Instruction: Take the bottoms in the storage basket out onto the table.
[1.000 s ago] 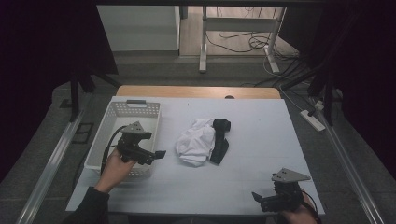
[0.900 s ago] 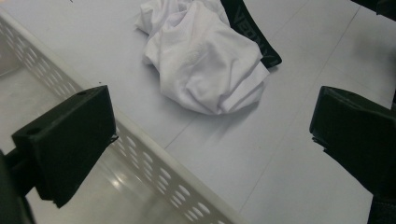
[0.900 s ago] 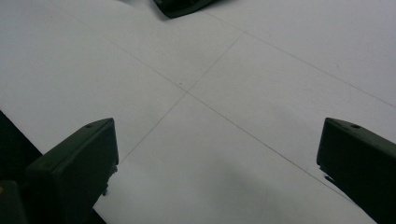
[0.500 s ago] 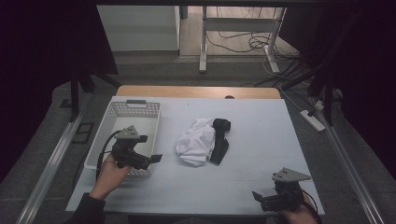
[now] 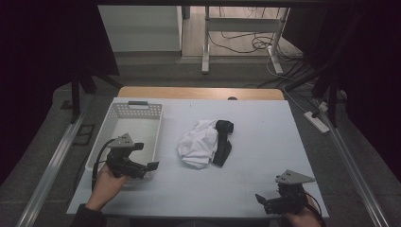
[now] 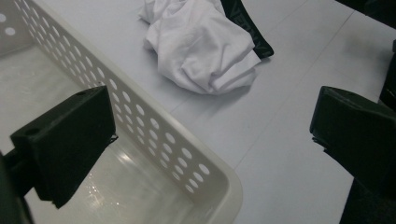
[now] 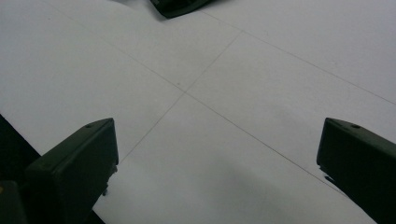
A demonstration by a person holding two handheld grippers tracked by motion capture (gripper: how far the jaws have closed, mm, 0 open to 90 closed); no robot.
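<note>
White cloth (image 5: 197, 149) lies crumpled mid-table, covering part of the black garment (image 5: 223, 142) touching its right side; pale lettering on that garment's band is too blurred to read; the left gripper (image 5: 150, 166) hangs over the basket's (image 5: 137, 109) near right corner, jaws wide apart, empty; the right gripper (image 5: 261, 200), low at the table's near edge, also gapes empty, its hand (image 5: 300, 218) cut off.

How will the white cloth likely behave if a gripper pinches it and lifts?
The white cloth lies crumpled in soft folds, so it is probably floppy and would drape and unfold from a single pinch point. It looks thin, so likely light. Its edge rests against the black item, which might shift or drag along. It should not roll or break.
</note>
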